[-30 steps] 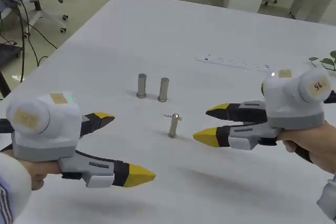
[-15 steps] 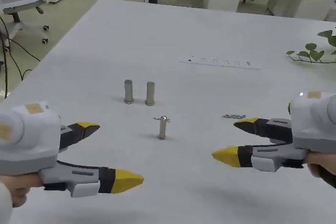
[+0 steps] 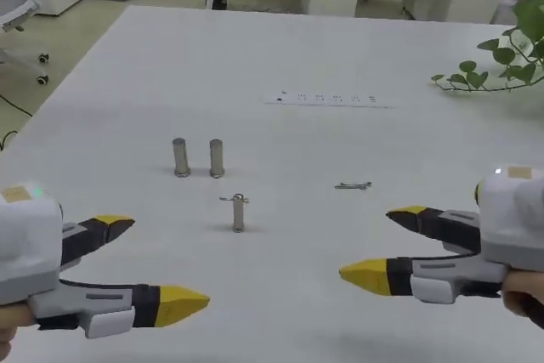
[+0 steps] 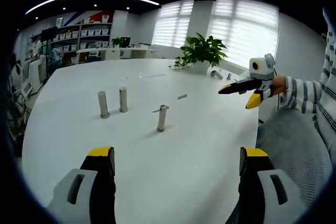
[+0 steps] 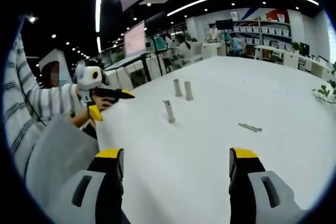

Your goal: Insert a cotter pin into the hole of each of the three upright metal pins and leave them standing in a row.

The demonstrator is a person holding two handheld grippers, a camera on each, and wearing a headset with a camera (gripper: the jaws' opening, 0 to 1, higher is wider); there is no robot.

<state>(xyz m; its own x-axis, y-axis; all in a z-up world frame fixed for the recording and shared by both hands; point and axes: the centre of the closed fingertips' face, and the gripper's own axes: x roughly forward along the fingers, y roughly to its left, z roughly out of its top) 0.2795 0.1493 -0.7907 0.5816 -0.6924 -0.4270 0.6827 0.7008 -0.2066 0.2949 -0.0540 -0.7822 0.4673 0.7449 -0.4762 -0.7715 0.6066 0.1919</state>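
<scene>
Right gripper withdrawn from the fitted pin; both grippers' fingers spread wide, nothing held.
Loose cotter pins are laid crosswise on the tabletop just beyond the right gripper, farther from the left gripper; two bare pins are stood upright behind.

Left claw jaws wide apart over tabletop. Nearest metal pin upright, cotter pin at its top (two more pins stand beyond).
</scene>
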